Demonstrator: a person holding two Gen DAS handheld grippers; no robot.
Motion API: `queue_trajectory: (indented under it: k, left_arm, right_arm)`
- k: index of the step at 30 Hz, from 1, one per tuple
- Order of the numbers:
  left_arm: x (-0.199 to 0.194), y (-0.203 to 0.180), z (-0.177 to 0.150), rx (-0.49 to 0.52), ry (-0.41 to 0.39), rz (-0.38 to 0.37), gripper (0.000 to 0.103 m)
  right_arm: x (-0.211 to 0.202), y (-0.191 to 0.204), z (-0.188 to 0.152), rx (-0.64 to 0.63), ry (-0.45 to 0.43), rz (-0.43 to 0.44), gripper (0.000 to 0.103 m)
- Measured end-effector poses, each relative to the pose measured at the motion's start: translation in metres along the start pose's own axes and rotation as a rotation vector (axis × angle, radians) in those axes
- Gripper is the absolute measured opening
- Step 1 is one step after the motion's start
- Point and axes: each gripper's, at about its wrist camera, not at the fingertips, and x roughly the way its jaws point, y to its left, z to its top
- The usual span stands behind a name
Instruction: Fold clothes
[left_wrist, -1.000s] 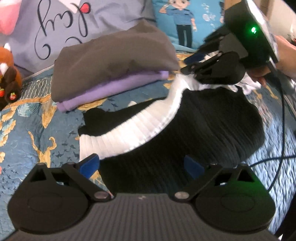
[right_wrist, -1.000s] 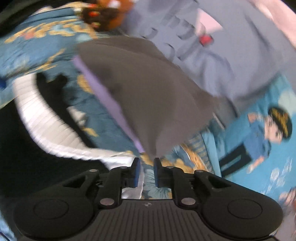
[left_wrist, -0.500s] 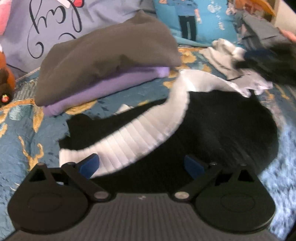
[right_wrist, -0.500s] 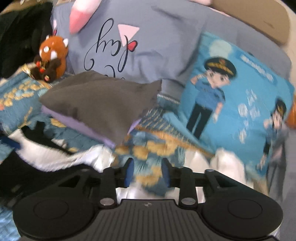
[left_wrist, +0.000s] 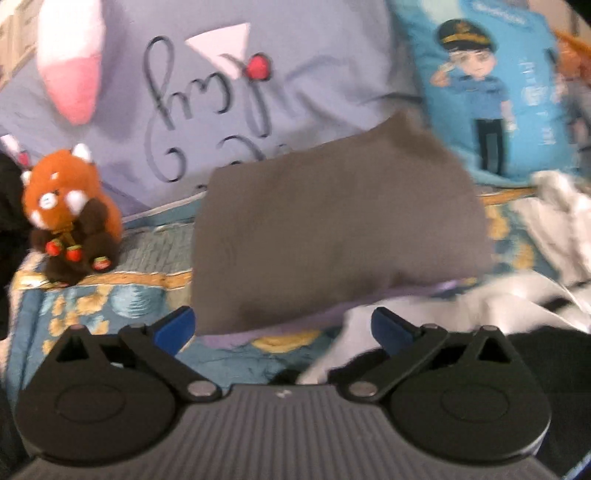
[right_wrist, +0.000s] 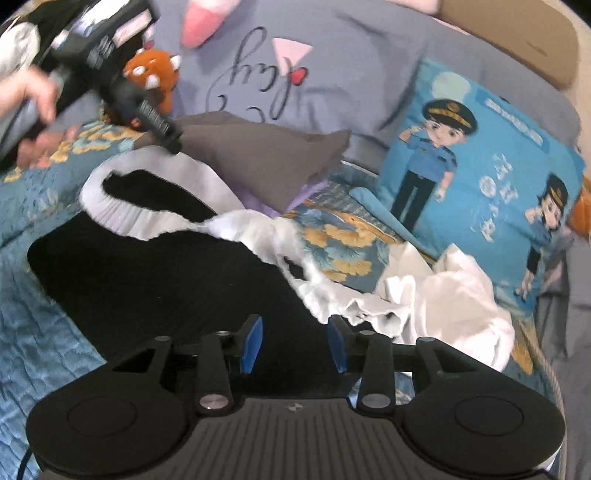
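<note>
The right tool (right_wrist: 293, 343) stands moderately apart with nothing between its blue pads, where a second ago it was nearly pinched together and half a second ago only narrowly parted; it has let go and backed off. It hovers just over the near edge of the black garment with the white ribbed band (right_wrist: 155, 266), which lies spread on the blue quilted bedspread with gold leaf pattern (right_wrist: 332, 240). The band curls along the garment's far side and runs into a crumpled white cloth (right_wrist: 443, 295) to the right.

The left tool (left_wrist: 282, 328) is spread wide and empty, as it was in both earlier views, but it has swung up and forward: the black garment that filled its view is now only at the lower right, and it faces the folded grey garment (left_wrist: 340, 236) stacked on a folded lilac one (left_wrist: 280, 328). From the right wrist view, its tip sits close to the white band's far end (right_wrist: 162, 133); contact is unclear.

Judging from this, the garment is released and not yet folded, so a fresh grip on the band seems next.
</note>
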Motion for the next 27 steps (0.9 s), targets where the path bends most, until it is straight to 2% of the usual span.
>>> queue_trajectory:
  k: [4,9,14,17,19,24,27]
  left_arm:
    - [-0.007,-0.013,-0.025,0.076,0.028,-0.059,0.103]
    - [-0.016,-0.028,-0.056,0.171,0.063,-0.133,0.103]
    - [-0.025,-0.044,-0.087,0.266,0.098,-0.207,0.103]
    - [-0.021,-0.044,-0.089,0.247,0.094,-0.23,0.103]
    - [-0.018,-0.045,-0.089,0.23,0.092,-0.239,0.103]
    - [-0.002,-0.048,-0.079,0.185,0.088,-0.179,0.103]
    - [0.008,-0.042,-0.065,0.175,0.059,-0.086,0.103]
  right_arm:
    - [0.012,0.002,0.003,-0.021,0.006,0.018,0.04]
    - [0.035,-0.004,0.008,-0.033,0.036,-0.004,0.04]
    - [0.059,-0.008,0.02,-0.169,0.039,-0.12,0.04]
    - [0.072,-0.014,0.028,-0.256,0.03,-0.225,0.04]
    - [0.078,-0.022,0.035,-0.26,0.036,-0.282,0.04]
    - [0.057,-0.035,0.043,-0.106,-0.02,-0.255,0.043]
    - [0.041,-0.025,0.033,-0.1,-0.044,-0.229,0.044]
